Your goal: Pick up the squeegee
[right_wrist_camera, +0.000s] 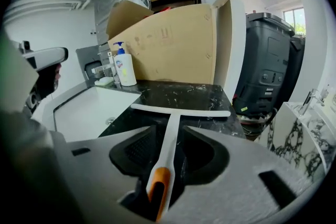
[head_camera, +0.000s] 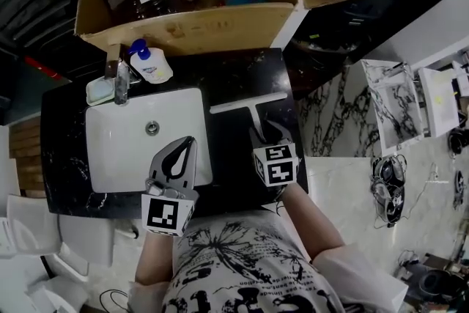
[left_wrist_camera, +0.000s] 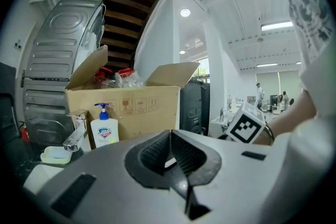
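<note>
Nearest on the right: right tool (right_wrist_camera: pixel 169 131), angled down at the black counter (right_wrist_camera: pixel 184 93), jaws standing well apart and pressing on nothing. Between them, the squeegee (right_wrist_camera: pixel 176 112), lying flat on the counter just right of the sink (right_wrist_camera: pixel 79 113). Orange grip (right_wrist_camera: pixel 157 186) deep in the tool's throat, white handle (right_wrist_camera: pixel 167 152) running straight away from it, clear gaps either side of the handle.

Long axis near to far, in line with the way the right tool points. Blade (right_wrist_camera: pixel 181 110) crosswise at the far end, left to right, beyond the fingertips.

Seen from the head view: right tool (head_camera: pixel 268 133) over the near end of the squeegee (head_camera: pixel 253 105); left tool (head_camera: pixel 188 143) just left of it, above the near right part of the sink (head_camera: pixel 117 135), apart from the squeegee. Left tool (left_wrist_camera: pixel 170 136) with pads together and nothing between them.

Right hand plainly the nearer one, already astride the handle. By the look of it, set for the grasp: calls only for closing squarely on the handle, then a lift. Possible risk: pinching too far back on the grip, leaving the blade end to droop.

Farther off along the counter (head_camera: pixel 242 73): faucet (head_camera: pixel 119 77) and soap bottle (head_camera: pixel 152 64) behind the sink, then the open cardboard box (head_camera: pixel 190 29) at the far edge.
</note>
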Demonstrator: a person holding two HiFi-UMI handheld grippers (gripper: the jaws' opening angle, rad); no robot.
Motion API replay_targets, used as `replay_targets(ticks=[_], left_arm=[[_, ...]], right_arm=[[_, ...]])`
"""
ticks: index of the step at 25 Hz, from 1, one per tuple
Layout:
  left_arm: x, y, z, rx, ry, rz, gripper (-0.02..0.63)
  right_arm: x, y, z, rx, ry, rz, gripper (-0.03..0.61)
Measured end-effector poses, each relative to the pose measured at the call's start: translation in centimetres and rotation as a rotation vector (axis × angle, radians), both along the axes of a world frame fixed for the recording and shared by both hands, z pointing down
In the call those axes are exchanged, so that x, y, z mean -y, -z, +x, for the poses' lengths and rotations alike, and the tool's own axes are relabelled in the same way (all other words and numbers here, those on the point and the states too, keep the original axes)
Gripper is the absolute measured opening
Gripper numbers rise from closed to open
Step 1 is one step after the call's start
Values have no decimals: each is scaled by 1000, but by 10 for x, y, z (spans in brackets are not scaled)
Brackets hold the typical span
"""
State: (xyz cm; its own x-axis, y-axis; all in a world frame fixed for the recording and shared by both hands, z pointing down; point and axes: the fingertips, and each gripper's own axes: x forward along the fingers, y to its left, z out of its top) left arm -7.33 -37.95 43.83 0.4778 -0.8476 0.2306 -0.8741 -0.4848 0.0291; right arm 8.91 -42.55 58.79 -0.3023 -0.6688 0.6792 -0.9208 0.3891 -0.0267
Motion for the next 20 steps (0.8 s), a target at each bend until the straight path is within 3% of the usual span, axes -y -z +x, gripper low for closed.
replay_targets(ticks=[6,12,20], left_arm=[[5,-17,-3,3,-10,-46,12],[8,-31,-11,-8,15,-88,12],[6,-32,-21,-3,12,-82,12]], right_arm=[[10,-22,0,-22,-31,-61,145],[13,-32,1,-52,-86,-111,98],[13,-33,-1,-61,-129,-125,74]])
